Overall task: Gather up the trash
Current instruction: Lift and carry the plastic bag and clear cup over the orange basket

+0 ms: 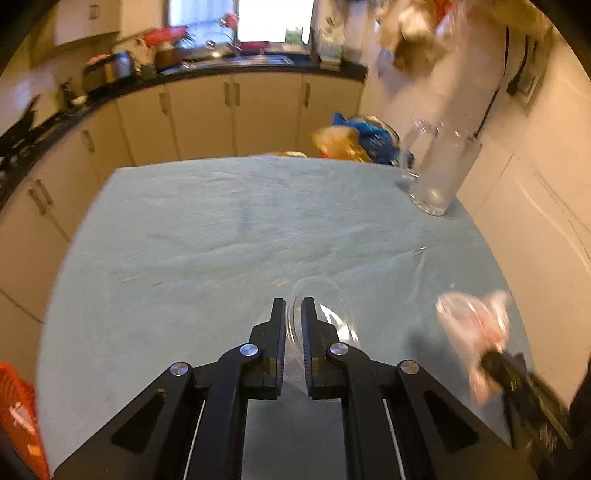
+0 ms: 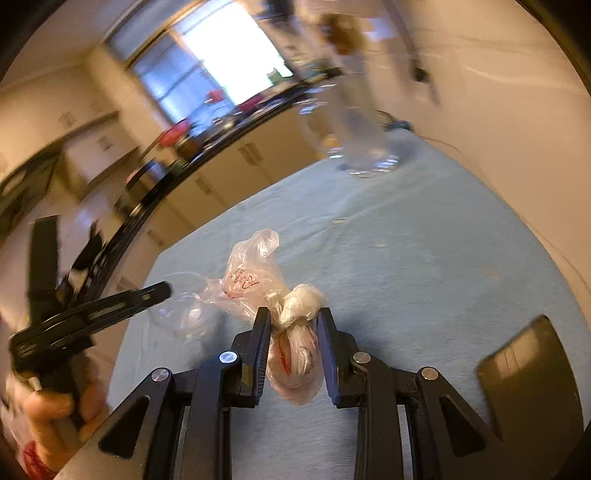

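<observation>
Your left gripper [image 1: 293, 308] tilts steeply down over the table, its jaws pressed almost together on the thin wall of a clear plastic cup [image 1: 325, 314], which lies against the cloth just ahead of the fingertips. From the right wrist view, your bare left hand [image 2: 51, 417] wraps the handle low at the left edge, the tool reaching in toward the cup.

Your right gripper [image 2: 293, 315] points down at a gentler slant, its jaws partly closed and pinching a knotted, crumpled plastic bag [image 2: 291, 332]. The knot sits between the fingertips and a loose flap rises past them to the left, close to the cup. Red print shows on the flap, too creased and small to read.

Both pieces of trash are at the near side of the table, over a pale blue cloth [image 1: 229, 229] marked with a few crumbs and stains. At the far right corner stands a tall clear glass pitcher [image 1: 439, 173], upright. Behind it lie blurred blue and orange bags [image 1: 354, 138]. Beyond run cream cabinets [image 1: 236, 110], a dark counter cluttered with kitchenware, and a bright window [image 1: 273, 18]. An orange crate [image 1: 18, 410] shows at the lower left.
</observation>
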Tool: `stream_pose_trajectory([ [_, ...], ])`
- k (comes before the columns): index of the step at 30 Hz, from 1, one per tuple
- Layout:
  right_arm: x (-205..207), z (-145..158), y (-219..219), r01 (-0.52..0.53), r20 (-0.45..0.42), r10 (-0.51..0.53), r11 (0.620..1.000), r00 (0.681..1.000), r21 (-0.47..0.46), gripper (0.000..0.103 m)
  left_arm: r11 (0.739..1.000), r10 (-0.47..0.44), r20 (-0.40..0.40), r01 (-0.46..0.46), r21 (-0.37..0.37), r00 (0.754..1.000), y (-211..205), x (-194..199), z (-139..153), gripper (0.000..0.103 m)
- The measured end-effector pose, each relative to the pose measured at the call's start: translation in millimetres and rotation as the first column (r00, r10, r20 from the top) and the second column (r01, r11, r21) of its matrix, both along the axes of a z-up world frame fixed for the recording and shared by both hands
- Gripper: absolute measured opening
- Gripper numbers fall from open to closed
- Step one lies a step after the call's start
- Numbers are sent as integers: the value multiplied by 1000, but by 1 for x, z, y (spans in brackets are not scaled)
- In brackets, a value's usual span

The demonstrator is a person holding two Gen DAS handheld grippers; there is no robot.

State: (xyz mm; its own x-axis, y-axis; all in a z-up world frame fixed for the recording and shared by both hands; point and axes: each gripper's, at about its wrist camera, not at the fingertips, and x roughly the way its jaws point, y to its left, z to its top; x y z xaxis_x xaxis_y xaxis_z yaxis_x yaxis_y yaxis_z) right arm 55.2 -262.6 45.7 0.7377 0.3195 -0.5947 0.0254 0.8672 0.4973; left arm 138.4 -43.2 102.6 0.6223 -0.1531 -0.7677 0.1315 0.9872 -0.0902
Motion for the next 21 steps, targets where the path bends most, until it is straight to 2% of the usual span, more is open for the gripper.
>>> stream_pose_trajectory([
  [5, -9, 6, 62, -179, 30, 181, 982, 983, -57, 27, 996, 59, 65, -55, -69, 996, 75, -60, 24, 8],
  [9, -15, 9, 115, -299, 6, 299, 954, 954, -37, 27, 989, 121, 125, -109, -95, 985, 141, -109, 43, 8],
  [13, -24, 17, 180, -409, 1, 410, 912, 912, -25, 28, 979, 195, 172, -181, -93, 966, 206, -150, 52, 8],
  [14, -25, 21, 203, -448, 4, 449, 893, 894, -25, 28, 975, 214, 175, -200, -95, 961, 221, -158, 54, 8],
  [21, -35, 33, 326, -611, -12, 611, 791, 792, -19, 28, 935, 355, 188, -346, -80, 916, 326, -206, 41, 8],
])
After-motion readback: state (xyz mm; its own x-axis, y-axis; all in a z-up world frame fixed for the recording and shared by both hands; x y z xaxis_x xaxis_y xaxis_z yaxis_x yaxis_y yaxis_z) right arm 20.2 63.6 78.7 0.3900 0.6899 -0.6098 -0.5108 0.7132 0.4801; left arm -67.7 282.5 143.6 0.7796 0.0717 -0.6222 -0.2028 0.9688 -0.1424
